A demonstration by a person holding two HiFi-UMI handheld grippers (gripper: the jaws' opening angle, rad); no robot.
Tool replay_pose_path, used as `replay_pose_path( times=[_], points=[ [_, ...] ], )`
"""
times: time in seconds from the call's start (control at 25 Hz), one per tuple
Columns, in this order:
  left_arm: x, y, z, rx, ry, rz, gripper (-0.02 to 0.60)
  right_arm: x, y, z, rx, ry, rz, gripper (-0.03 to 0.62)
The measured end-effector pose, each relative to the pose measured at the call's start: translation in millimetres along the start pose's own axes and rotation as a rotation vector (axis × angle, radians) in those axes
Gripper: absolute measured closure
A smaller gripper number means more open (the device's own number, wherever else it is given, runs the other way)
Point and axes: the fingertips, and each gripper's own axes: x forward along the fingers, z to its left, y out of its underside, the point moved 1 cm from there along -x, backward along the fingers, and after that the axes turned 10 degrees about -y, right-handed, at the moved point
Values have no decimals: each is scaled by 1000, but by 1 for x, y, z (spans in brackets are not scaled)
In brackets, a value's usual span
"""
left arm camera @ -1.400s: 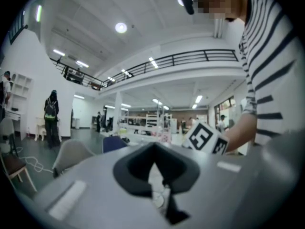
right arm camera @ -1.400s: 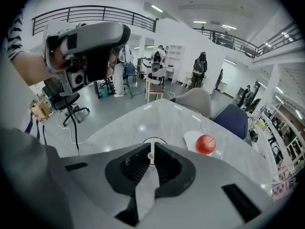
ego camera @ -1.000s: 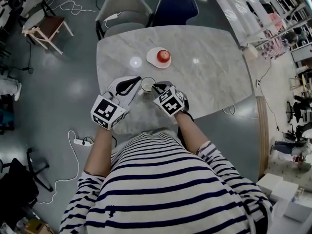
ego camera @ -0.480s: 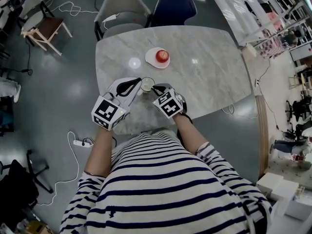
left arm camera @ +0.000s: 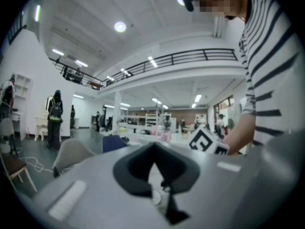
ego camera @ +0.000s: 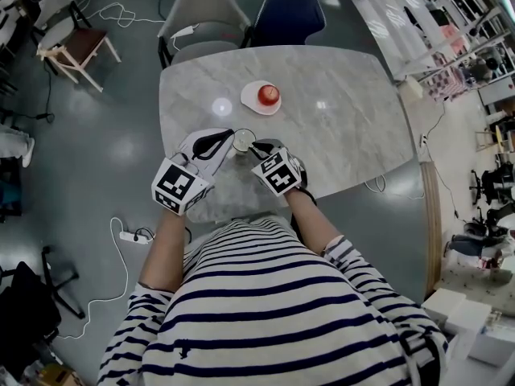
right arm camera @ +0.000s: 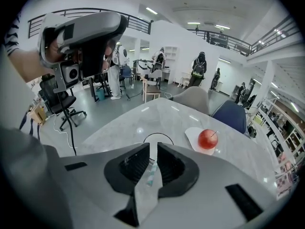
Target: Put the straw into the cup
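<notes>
Right tongs (right arm camera: pixel 153 145): narrow, clamped on the straw; they come in from the near edge of the surface, just right of the cup; marker cube on top
Left tongs (ego camera: pixel 230 138): narrow, jaws drawn almost together and pinched on the cup's left wall; in the left gripper view a pale sliver shows between them; they reach in from the near-left corner of the surface
Straw (right arm camera: pixel 151 173): in a white paper wrapper with faint teal print; gripped partway along; its far end points at the cup's rim and its near end hangs out behind the jaws; whether the tip is inside the cup cannot be told
Cup (ego camera: pixel 244 139): upright, round dark rim, pale inside; close to the near edge of the surface, toward the near-left corner; between the two tongs
Surface (ego camera: pixel 346 119): pale grey marble with rounded corners
Plate (ego camera: pixel 250 103): white; toward the far edge, well apart from the cup
Apple (ego camera: pixel 268 94): red, lying on the plate
Chairs: a grey chair (ego camera: pixel 205 14) and a dark blue chair (ego camera: pixel 288 14) side by side at the far edge
Person: striped shirt (ego camera: pixel 282 312); both bare forearms reach over the near edge
</notes>
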Motion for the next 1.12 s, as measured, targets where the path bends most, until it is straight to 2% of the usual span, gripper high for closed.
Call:
replay_pose_path(
  times=[0.12,0.48,1.12],
  points=[
    [0,0,-1,2,5,-1,574,-1,0,1,6,-2,1,542],
    [2,-8,-3,1,14,-4,575,-20,-9,1,33,10,-46,542],
    [5,-11,-13,17,38,-1,574,-76,-40,-1,52,76,-222,542]
  ],
)
